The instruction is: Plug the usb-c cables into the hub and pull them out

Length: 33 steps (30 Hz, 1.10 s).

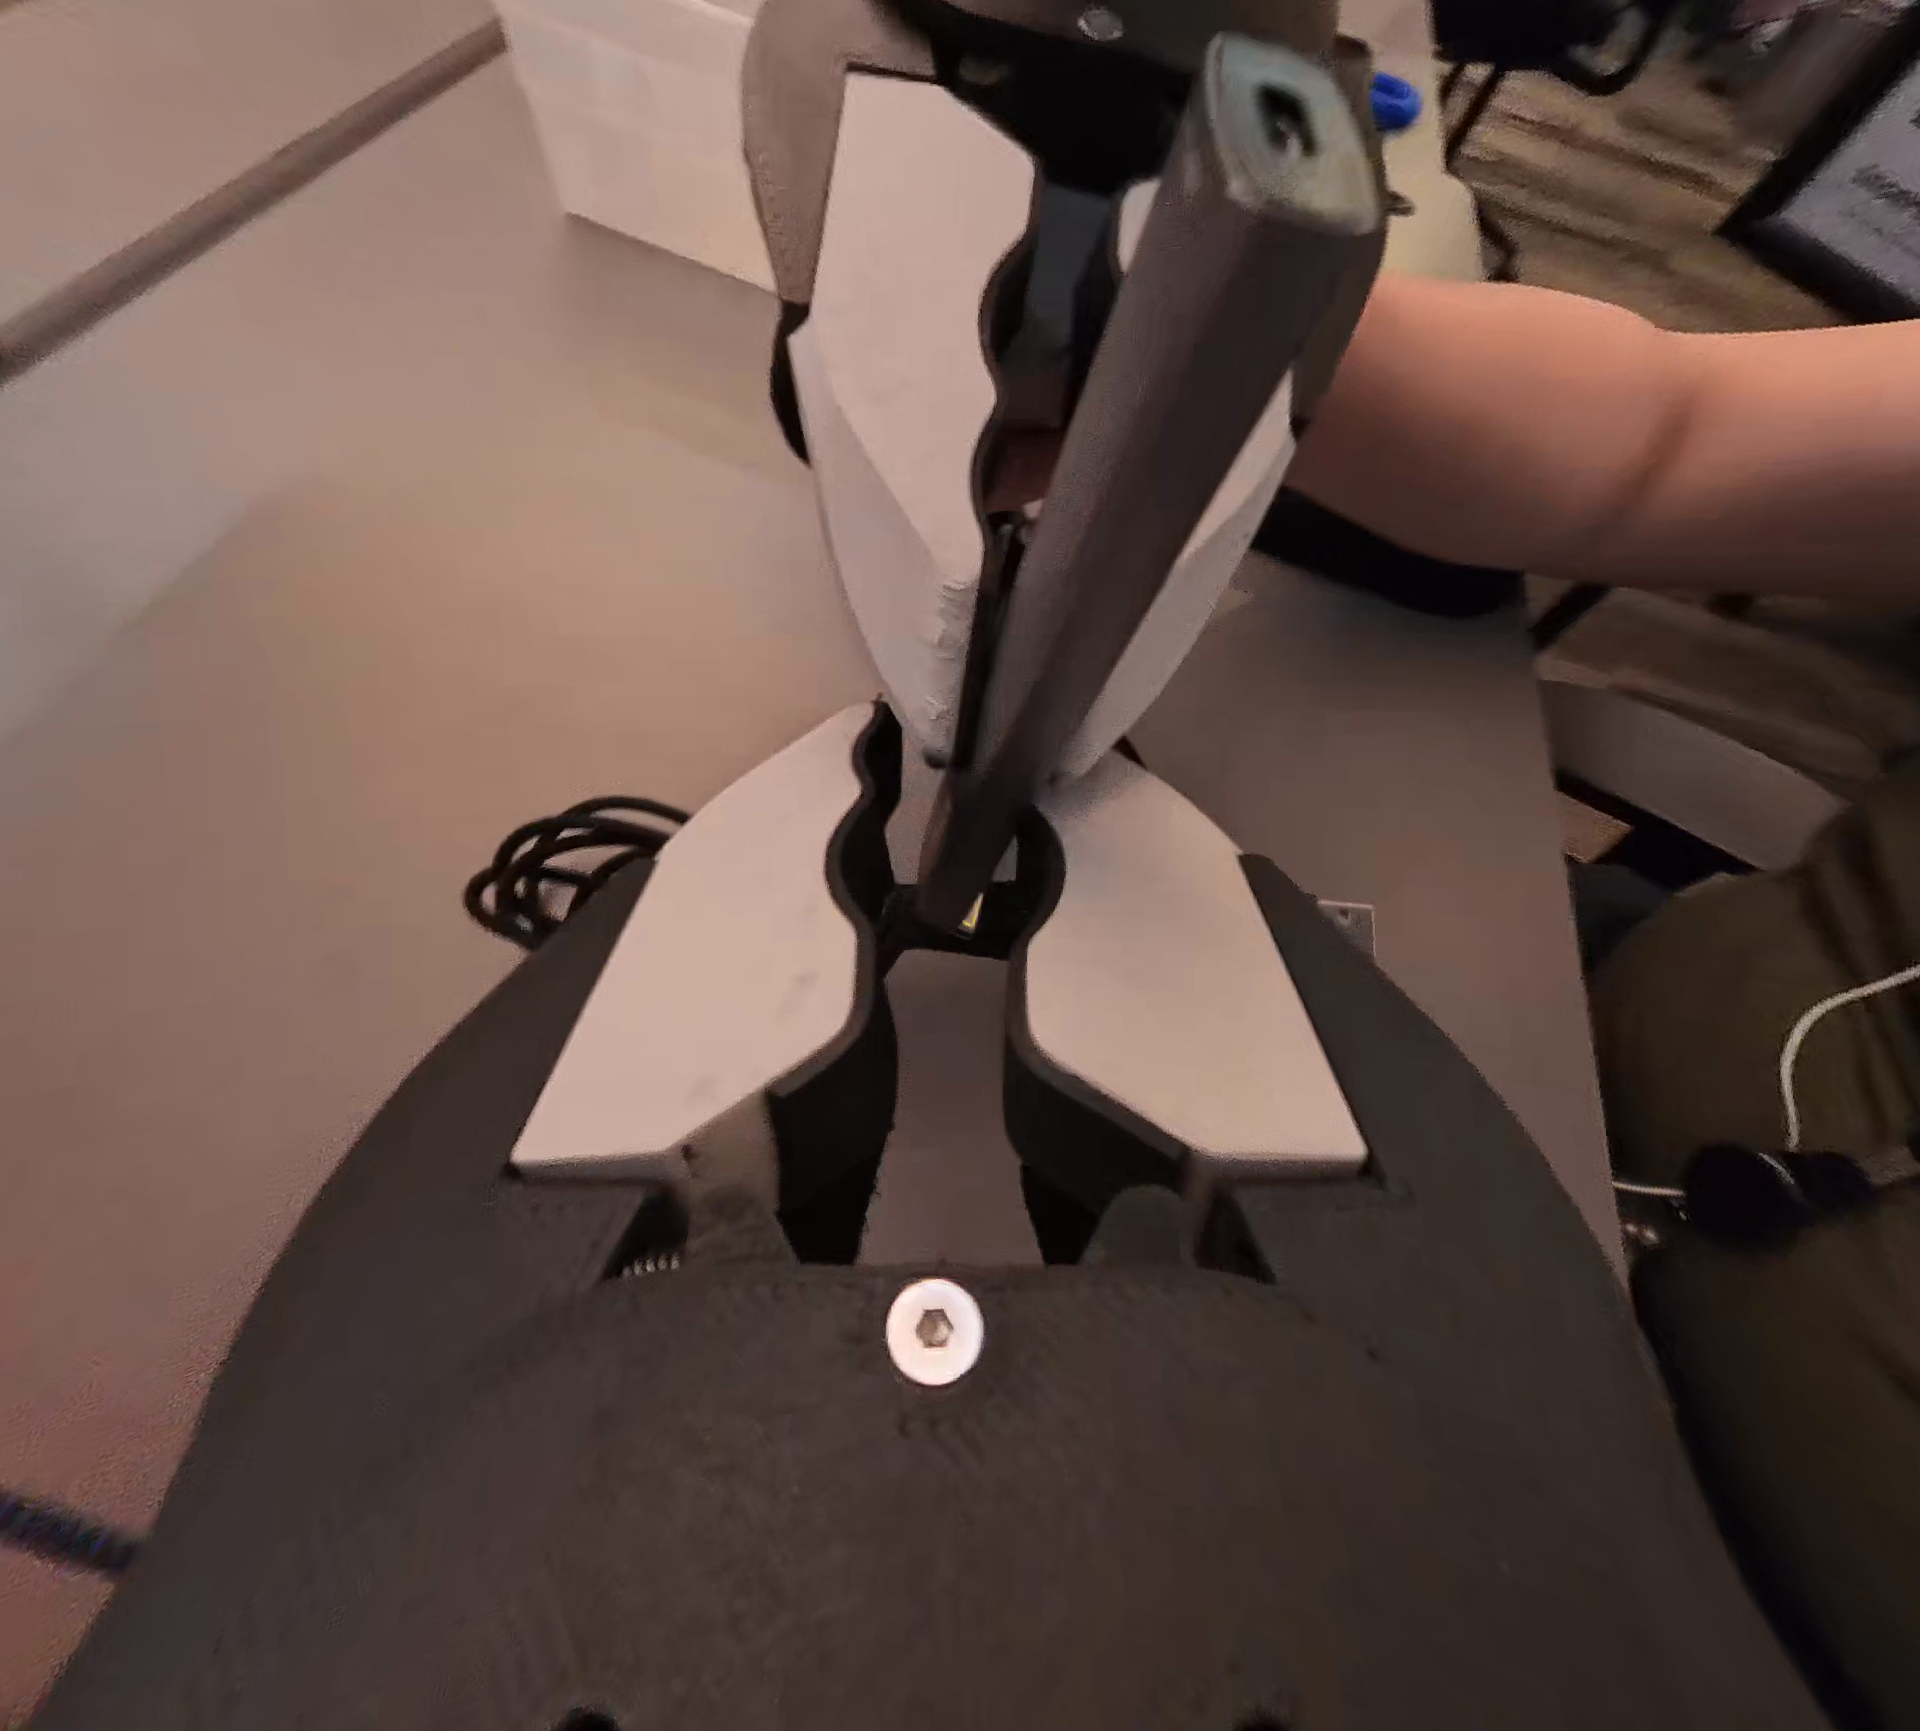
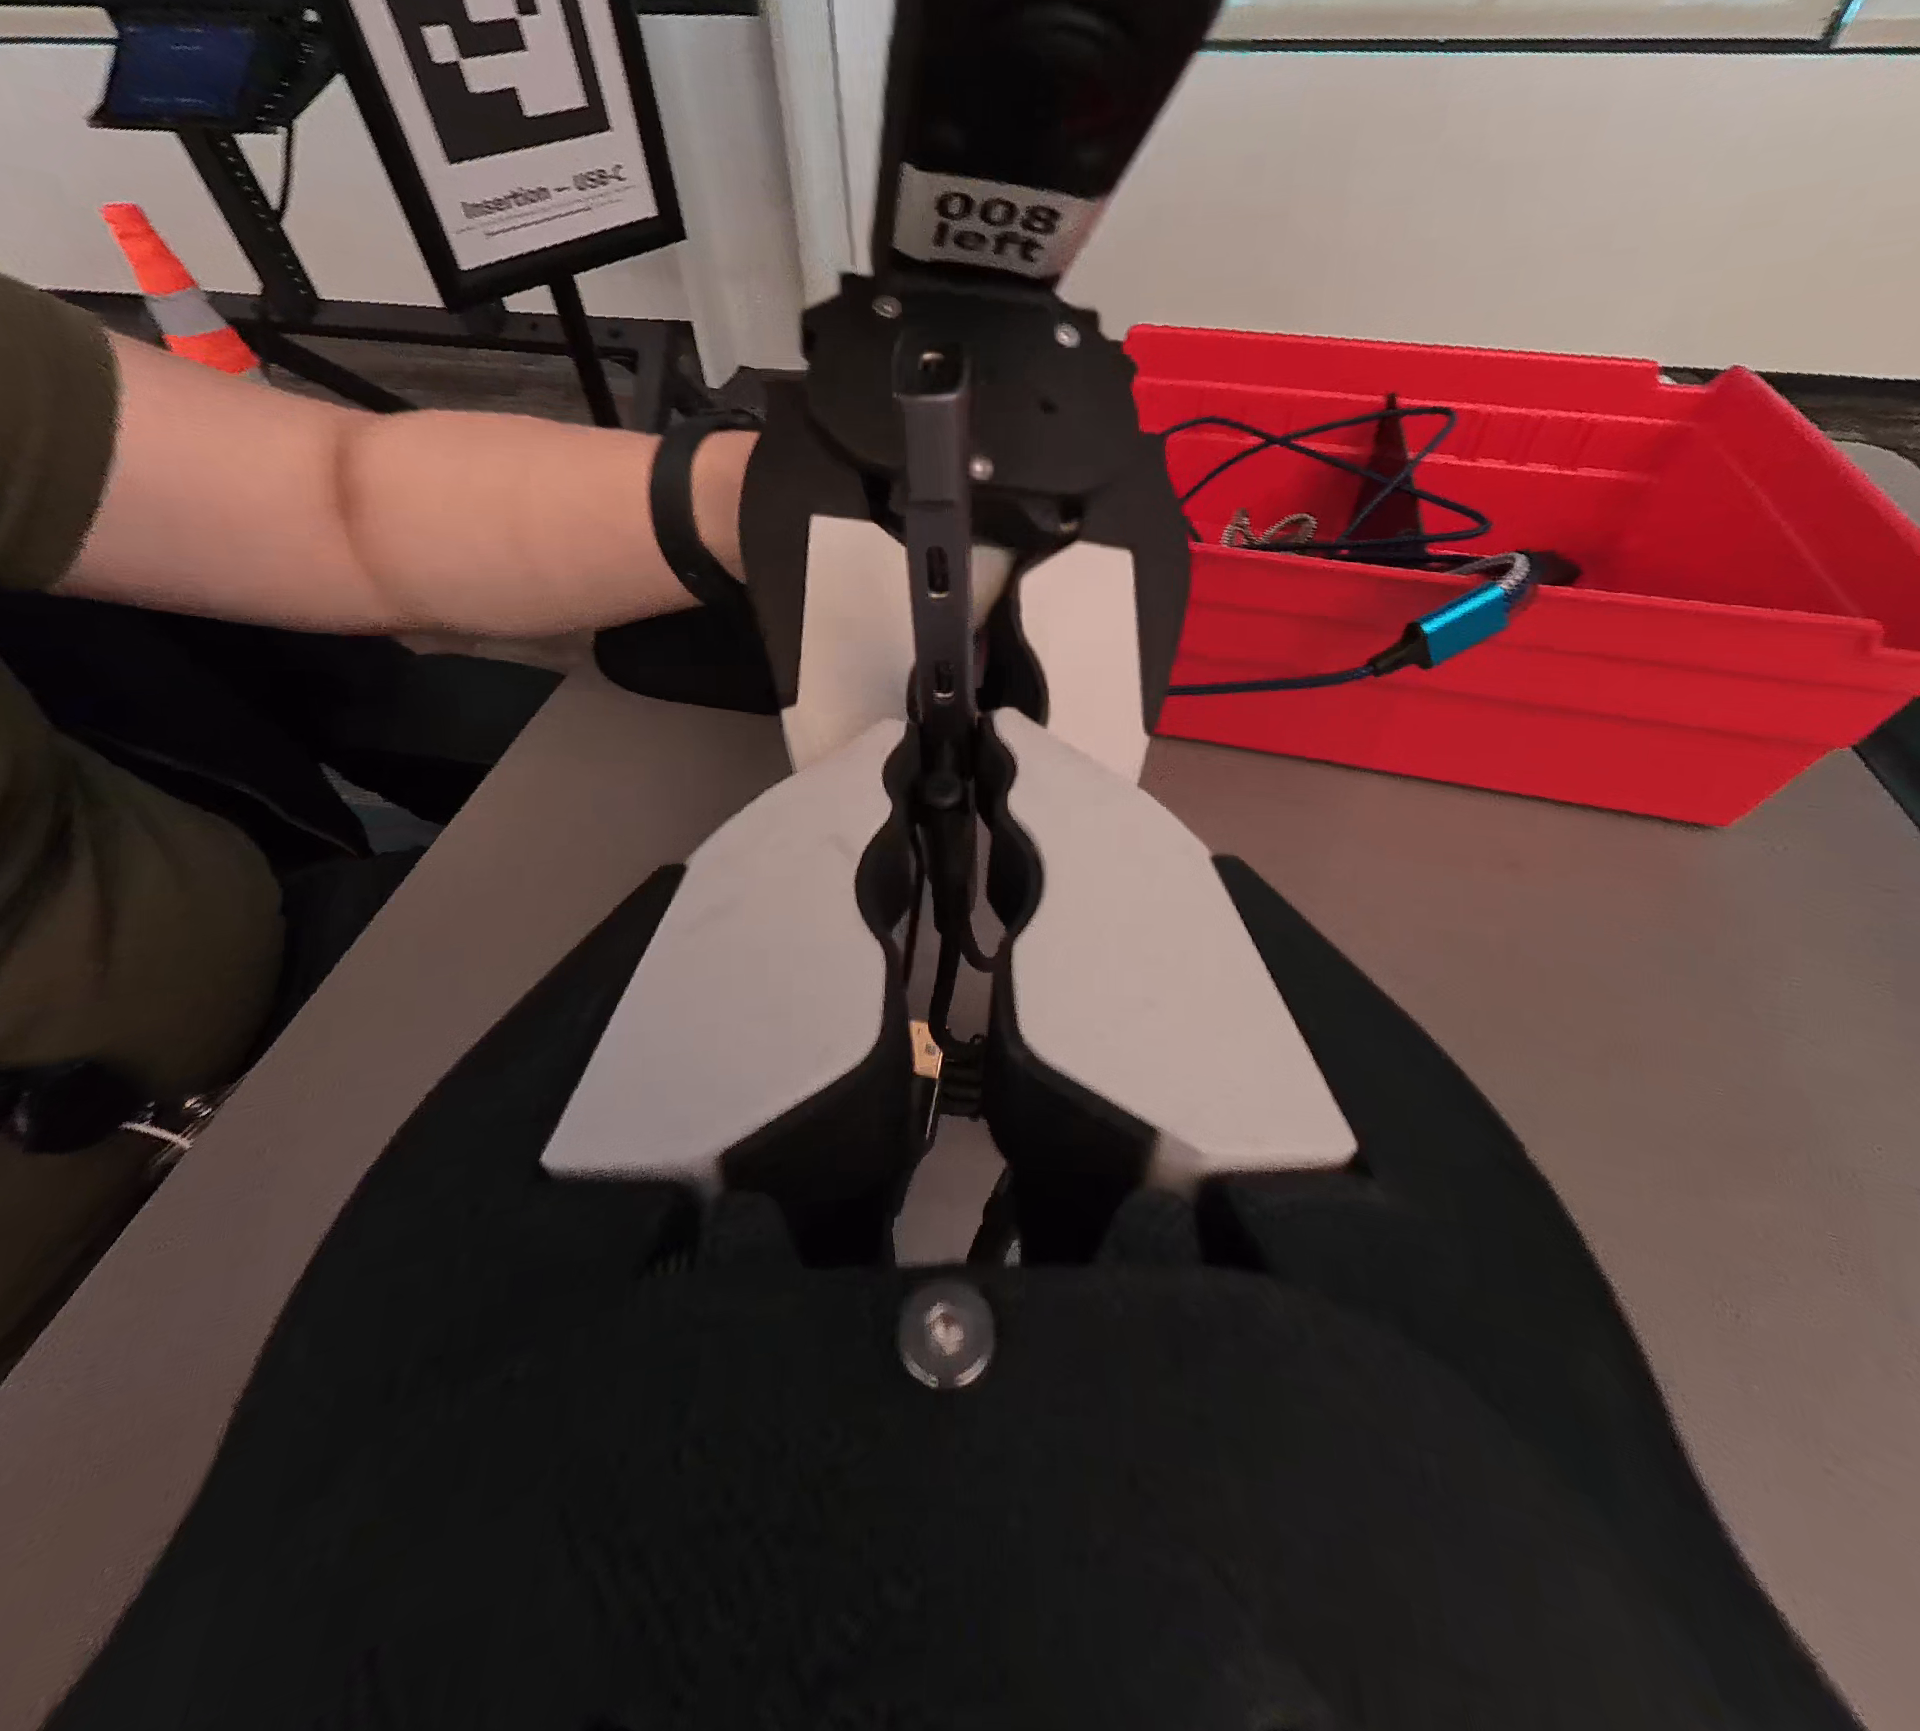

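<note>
Left gripper [image 1: 951, 834] clamps rigid, slim grey hub [image 1: 1174, 434] near lower end; right gripper [image 2: 948, 782] seemingly pinches stiff plug of floppy black cable [image 2: 940, 954]; grip plug body, never cord

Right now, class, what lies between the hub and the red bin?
Beside the hub stands a white finger of the left gripper; past it a dark cable runs to a blue plug on the red bin's wall. The right wrist view shows this.
</note>
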Tool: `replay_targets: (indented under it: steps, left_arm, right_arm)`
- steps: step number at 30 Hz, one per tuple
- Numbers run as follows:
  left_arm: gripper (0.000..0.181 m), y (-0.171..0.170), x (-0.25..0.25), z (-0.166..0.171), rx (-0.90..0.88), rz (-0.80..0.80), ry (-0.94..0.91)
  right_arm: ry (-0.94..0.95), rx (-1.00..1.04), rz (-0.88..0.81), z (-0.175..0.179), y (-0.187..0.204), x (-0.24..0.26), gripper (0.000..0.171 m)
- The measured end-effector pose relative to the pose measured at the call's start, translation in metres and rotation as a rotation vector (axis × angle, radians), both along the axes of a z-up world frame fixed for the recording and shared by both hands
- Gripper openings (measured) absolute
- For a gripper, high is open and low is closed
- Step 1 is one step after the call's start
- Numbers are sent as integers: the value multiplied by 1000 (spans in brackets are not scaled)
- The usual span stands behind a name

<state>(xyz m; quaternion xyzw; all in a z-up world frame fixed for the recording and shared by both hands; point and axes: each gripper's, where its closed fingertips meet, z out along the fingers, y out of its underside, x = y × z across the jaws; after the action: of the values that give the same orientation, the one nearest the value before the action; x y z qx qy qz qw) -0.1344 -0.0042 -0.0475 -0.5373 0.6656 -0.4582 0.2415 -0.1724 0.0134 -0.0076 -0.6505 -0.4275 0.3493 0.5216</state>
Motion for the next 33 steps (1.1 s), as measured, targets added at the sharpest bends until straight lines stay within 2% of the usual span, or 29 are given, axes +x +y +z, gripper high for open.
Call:
replay_targets:
  steps: [3, 5, 8, 11, 13, 17, 21, 25, 27, 30, 33]
  left_arm:
    - [7, -9, 1, 1, 9, -51, -39]
    - [7, -9, 1, 2, 36, -53, -65]
    - [6, -8, -2, -7, 38, -50, -29]
    - [6, -3, -5, -20, 54, -27, 2]
    - [6, -1, -6, -24, 50, -17, 3]
    - [6, 1, -7, -23, 39, -16, -1]
    - [6, 0, -7, -23, 36, -22, -10]
    - [6, 0, -8, -23, 21, -24, -18]
    - [6, 0, -9, -22, 10, -22, -22]
    - [6, 2, -10, -17, -33, -15, -48]
    - [6, 2, -10, -4, -125, -9, -102]
  right_arm:
    - [2, -4, 13, 0, -2, 0, 10]
    - [9, -3, 26, 3, -4, 1, 11]
    - [82, 8, 39, 25, -11, 12, 24]
    - [107, -11, -12, 41, -12, 36, 23]
    - [4, -98, -8, 23, -17, 48, 23]
    - [-253, -294, -54, -41, -14, 61, 24]
    - [-347, -416, -86, -82, -3, 57, 24]
    - [-341, -476, -97, -99, 3, 50, 23]
    - [-325, -490, -82, -100, 3, 46, 9]
    - [-266, -450, -81, -86, 5, 47, 9]
    - [-130, -357, -96, -52, 10, 50, 9]
